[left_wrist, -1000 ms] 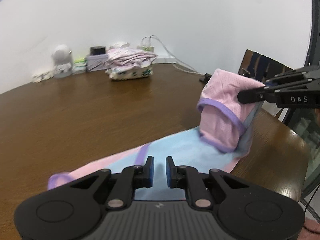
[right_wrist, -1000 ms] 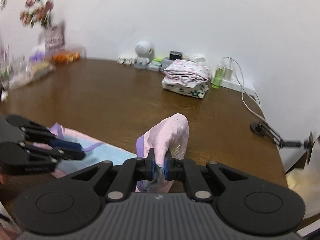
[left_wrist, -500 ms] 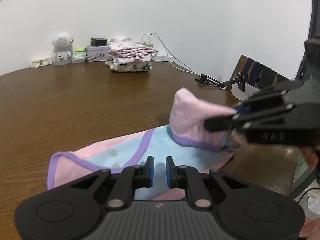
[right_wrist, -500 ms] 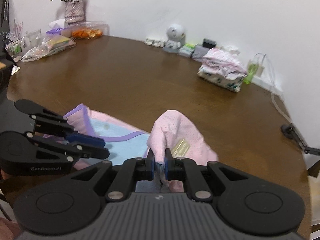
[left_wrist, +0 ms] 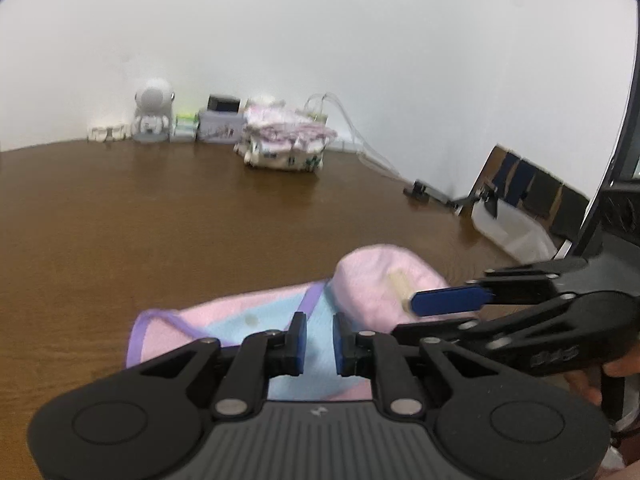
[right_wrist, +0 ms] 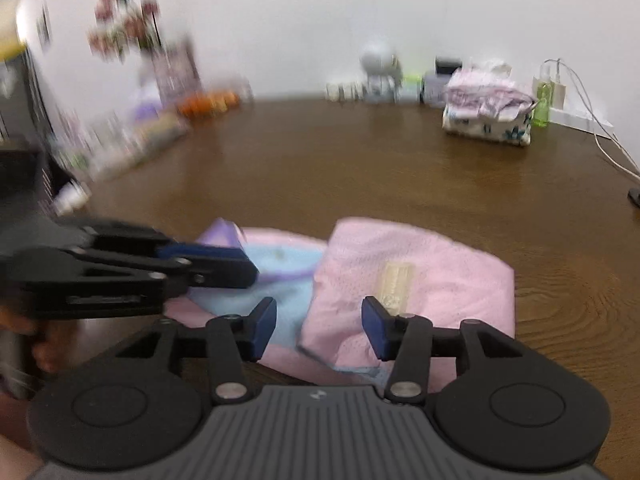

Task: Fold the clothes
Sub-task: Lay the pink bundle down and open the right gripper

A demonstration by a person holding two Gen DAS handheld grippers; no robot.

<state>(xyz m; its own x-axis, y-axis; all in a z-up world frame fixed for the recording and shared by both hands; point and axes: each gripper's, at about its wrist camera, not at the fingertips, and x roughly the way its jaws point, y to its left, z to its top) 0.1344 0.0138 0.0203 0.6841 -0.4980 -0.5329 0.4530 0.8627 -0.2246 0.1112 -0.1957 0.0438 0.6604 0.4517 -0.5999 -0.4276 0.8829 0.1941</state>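
Observation:
A pink and light-blue garment with purple trim [left_wrist: 224, 316] lies on the brown table near its front edge. Its right part is folded over onto the rest, pink side up with a small label showing [right_wrist: 400, 272]. My left gripper [left_wrist: 319, 336] hovers just above the garment's blue middle, jaws a narrow gap apart with nothing between them. My right gripper [right_wrist: 319, 326] is open over the near edge of the folded flap and holds nothing. Each gripper shows in the other's view: the right one [left_wrist: 448, 304], the left one [right_wrist: 208, 266].
A stack of folded clothes [left_wrist: 286, 146] sits at the back of the table [left_wrist: 160, 220], beside a white robot figure [left_wrist: 153, 116], small boxes and white cables. Flowers and packets [right_wrist: 160, 120] line the far left. A chair back [left_wrist: 532, 188] stands at the right.
My right gripper carried the raised flap leftward and down onto the garment, then opened and let it go. The left gripper stayed low over the cloth.

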